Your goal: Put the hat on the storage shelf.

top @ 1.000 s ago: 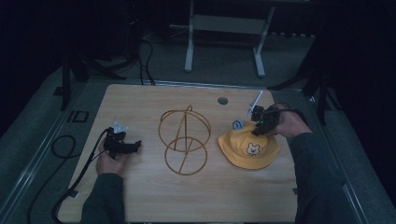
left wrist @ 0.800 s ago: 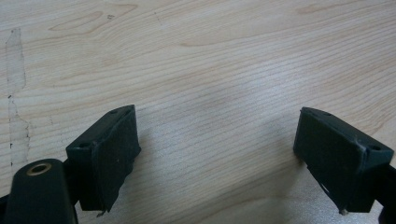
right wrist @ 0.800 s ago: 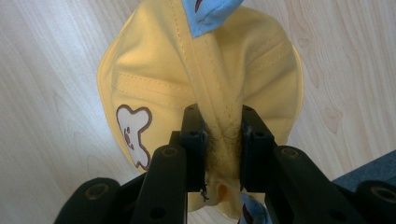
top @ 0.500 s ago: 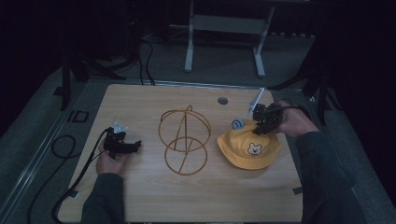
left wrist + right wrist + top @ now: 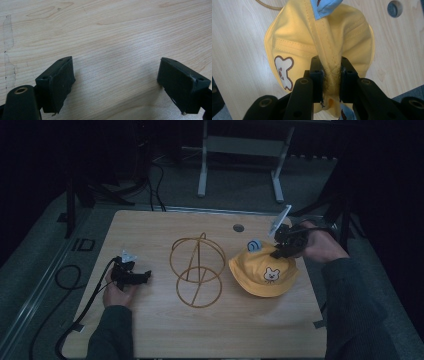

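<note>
Since a moment ago, the right tool [image 5: 280,251] has crept a little toward the wire stand [image 5: 196,270], and the yellow hat [image 5: 264,272] has slid that way with it; the left tool [image 5: 134,275] has stayed put.

Right now the right tool is pinched tight on a fold of the hat's top [image 5: 331,75]; the hat sits on the right side of the worktop [image 5: 150,330], just beside the stand but not on it; a little bear face [image 5: 282,71] shows on the front, and a blue flap [image 5: 255,244] sticks up at the back.

The left tool [image 5: 117,87] rests low over bare wood with its two black pads [image 5: 61,81] spread wide and nothing between them.

I think the hat could slip out, because only a small bunch of cloth is pinched; the soft brim could also catch on the thin wires and tip the stand over, since no tool is holding it.

There are no bowls or boxes to see; the stand is bare.
</note>
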The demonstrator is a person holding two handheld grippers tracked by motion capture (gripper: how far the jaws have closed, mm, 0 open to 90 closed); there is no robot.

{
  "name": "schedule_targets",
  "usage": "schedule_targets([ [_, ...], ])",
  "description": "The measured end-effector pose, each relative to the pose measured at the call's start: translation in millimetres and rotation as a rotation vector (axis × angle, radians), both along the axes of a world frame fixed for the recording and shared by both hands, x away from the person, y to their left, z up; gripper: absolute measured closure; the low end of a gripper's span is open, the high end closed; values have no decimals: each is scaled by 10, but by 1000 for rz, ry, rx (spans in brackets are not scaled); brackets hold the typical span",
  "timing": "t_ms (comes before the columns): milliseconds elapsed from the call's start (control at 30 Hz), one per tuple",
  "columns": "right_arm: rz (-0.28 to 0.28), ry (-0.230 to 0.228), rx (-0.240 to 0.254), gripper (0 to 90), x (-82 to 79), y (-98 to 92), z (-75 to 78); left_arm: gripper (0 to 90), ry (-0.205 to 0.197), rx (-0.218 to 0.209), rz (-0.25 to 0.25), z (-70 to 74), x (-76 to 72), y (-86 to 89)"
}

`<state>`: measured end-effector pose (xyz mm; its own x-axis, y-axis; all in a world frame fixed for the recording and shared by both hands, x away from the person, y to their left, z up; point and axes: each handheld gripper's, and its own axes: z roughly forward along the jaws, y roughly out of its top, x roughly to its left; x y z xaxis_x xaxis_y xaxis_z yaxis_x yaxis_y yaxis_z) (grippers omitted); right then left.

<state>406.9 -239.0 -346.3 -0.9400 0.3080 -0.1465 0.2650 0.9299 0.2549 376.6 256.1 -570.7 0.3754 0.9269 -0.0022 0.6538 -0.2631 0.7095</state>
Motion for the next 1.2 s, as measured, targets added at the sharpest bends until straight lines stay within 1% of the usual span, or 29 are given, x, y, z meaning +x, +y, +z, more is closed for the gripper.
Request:
schedule_targets([
  [167,5,-19,45,766,-31,-14,118,140,0,0,-1,0,1,-1],
  [300,8,-24,47,766,-38,-7,170,140,0,0,-1,0,1,-1],
  [367,13,-29,54,767,-46,4,228,140,1,0,-1,1,2,-2],
  [500,12,-29,72,767,-39,2,280,140,1,1,-1,1,3,-2],
  [567,11,-30,91,768,-18,-5,324,140,1,0,-1,1,2,-2],
  [800,9,-39,101,768,-18,-22,384,141,1,1,-1,1,3,-2],
  [1000,14,-51,123,769,-30,-42,434,140,1,1,-1,1,2,-2],
  [1200,2,-53,150,768,-20,-87,473,141,1,1,-1,1,2,-2],
])
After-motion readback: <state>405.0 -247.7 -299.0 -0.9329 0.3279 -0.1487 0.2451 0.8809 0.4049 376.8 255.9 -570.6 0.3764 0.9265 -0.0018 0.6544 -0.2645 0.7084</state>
